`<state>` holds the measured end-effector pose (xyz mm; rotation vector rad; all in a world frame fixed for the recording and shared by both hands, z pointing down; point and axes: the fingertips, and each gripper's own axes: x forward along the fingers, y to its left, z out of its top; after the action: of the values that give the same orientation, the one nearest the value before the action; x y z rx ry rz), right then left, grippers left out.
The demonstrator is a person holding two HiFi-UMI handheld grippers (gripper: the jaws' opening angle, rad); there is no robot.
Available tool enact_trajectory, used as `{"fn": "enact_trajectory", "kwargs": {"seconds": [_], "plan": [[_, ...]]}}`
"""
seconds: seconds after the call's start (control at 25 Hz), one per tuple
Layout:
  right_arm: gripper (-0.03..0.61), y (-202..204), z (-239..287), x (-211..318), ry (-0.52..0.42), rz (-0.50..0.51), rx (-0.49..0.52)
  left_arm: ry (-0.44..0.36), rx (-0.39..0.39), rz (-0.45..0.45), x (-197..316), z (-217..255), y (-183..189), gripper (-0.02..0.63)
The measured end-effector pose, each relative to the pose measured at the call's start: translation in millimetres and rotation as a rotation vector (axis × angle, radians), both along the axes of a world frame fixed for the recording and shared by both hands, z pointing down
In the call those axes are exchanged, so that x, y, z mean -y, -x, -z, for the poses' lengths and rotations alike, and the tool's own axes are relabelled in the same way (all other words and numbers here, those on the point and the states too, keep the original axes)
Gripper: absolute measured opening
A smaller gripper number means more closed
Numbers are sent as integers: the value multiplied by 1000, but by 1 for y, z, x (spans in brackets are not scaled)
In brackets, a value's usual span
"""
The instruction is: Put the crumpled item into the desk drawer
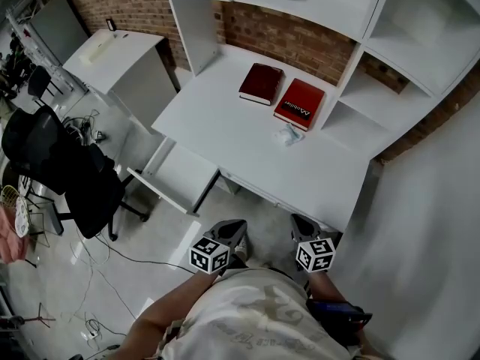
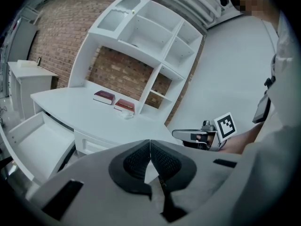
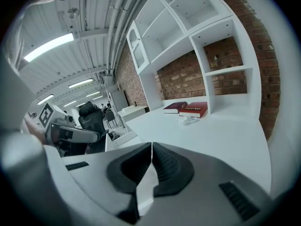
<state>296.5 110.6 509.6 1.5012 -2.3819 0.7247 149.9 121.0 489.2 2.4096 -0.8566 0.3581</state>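
A small crumpled white item (image 1: 289,134) lies on the white desk (image 1: 225,130), just in front of the bright red book (image 1: 300,104); it also shows in the left gripper view (image 2: 128,116) and the right gripper view (image 3: 190,119). The desk drawer (image 1: 176,177) stands pulled out at the desk's left front (image 2: 33,145). Both grippers hang close to the person's body, short of the desk's front edge. My left gripper (image 1: 229,235) (image 2: 150,147) is shut and empty. My right gripper (image 1: 304,227) (image 3: 152,150) is shut and empty too.
A dark red book (image 1: 261,83) lies beside the bright one. White shelving (image 1: 390,43) rises over the desk's back and right. A black office chair (image 1: 64,167) and loose cables (image 1: 97,276) sit left of the drawer; a white cabinet (image 1: 124,62) stands beyond.
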Motion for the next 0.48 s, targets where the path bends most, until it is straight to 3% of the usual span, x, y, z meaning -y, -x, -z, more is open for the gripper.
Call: {"fn": "enact_trajectory", "kwargs": {"seconds": [0.48], "plan": [[24, -11, -9, 50, 41, -58, -10, -8, -18, -50, 65, 4, -7, 21]]}}
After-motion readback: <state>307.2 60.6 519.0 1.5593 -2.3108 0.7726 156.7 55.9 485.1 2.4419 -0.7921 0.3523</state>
